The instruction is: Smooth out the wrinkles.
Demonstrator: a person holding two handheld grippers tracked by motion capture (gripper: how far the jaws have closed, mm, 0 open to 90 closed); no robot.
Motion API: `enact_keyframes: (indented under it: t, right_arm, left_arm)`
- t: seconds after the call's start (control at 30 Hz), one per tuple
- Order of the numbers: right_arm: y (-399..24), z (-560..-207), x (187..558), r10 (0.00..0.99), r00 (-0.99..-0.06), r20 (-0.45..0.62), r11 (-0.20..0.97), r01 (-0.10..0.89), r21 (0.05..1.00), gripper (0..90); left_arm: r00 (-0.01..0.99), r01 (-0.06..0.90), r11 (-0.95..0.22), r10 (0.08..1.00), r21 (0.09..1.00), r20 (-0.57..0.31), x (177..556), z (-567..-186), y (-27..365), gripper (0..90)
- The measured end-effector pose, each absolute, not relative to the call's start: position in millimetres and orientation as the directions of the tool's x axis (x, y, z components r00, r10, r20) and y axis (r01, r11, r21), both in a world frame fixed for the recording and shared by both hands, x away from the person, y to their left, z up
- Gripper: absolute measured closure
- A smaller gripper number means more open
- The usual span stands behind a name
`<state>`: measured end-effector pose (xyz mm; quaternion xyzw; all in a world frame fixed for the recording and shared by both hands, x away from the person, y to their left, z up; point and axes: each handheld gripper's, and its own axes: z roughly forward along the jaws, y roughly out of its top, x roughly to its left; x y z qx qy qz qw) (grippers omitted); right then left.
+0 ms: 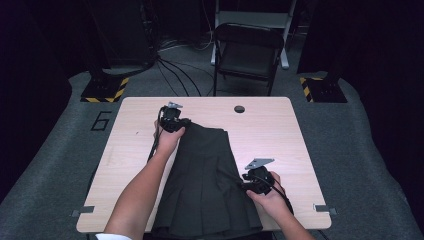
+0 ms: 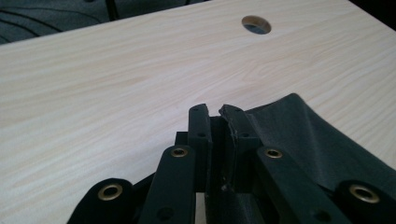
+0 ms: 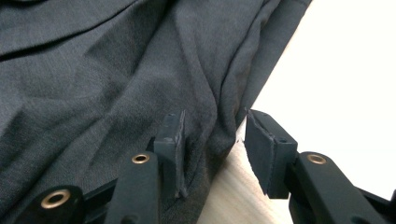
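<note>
A dark grey pleated garment [image 1: 210, 170] lies on the light wooden table [image 1: 280, 130], and its near end hangs over the front edge. My left gripper [image 1: 176, 122] is at the garment's far left corner. In the left gripper view its jaws [image 2: 215, 112] are shut on the cloth edge [image 2: 303, 135], which is lifted slightly off the table. My right gripper [image 1: 248, 186] is at the garment's right edge. In the right gripper view its jaws [image 3: 212, 126] stand apart, with a fold of the garment [image 3: 116, 70] between them.
A round cable hole [image 1: 239, 109] sits near the table's far edge. Behind the table stands a folding chair [image 1: 247, 50]. Two stand bases with yellow-black tape [image 1: 105, 89] [image 1: 322, 89] rest on the floor. Bare tabletop lies to the left and right of the garment.
</note>
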<state>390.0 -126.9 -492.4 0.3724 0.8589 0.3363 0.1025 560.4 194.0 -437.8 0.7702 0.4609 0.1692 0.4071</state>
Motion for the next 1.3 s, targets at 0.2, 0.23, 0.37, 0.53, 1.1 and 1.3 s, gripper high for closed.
enact_keyframes:
  t: [0.2,0.23,0.37,0.53,1.1,1.3]
  right_arm:
    - [-124.4,-479.5,387.4,0.709,-0.703,0.049,0.484,0.536,0.692,57.1]
    - [-122.5,-476.2,386.6,0.704,-0.708,0.058,0.480,0.534,0.696,57.1]
    - [-104.4,-466.1,382.2,0.645,-0.757,0.100,0.481,0.504,0.717,54.0]
    - [-83.0,-470.7,380.6,0.601,-0.796,0.077,0.531,0.469,0.705,51.5]
    - [-74.7,-506.3,380.6,0.614,-0.789,0.014,0.615,0.489,0.619,54.0]
    - [-74.3,-506.7,380.1,0.628,-0.778,0.016,0.603,0.500,0.622,54.6]
  left_arm:
    - [0.540,0.538,-0.260,0.837,0.802,-0.091,557.5,-423.3,185.4,82.3]
    - [0.553,0.532,-0.281,0.830,0.798,-0.076,557.6,-419.6,184.9,82.3]
    - [0.553,0.516,-0.279,0.831,0.810,-0.066,556.7,-409.6,180.6,82.3]
    - [0.568,0.494,-0.285,0.821,0.821,-0.057,552.4,-402.8,176.4,82.3]
    - [0.675,0.417,-0.313,0.735,0.853,-0.060,515.9,-384.2,170.2,82.4]
    - [0.722,0.384,-0.331,0.690,0.862,-0.056,495.8,-380.7,170.7,82.4]
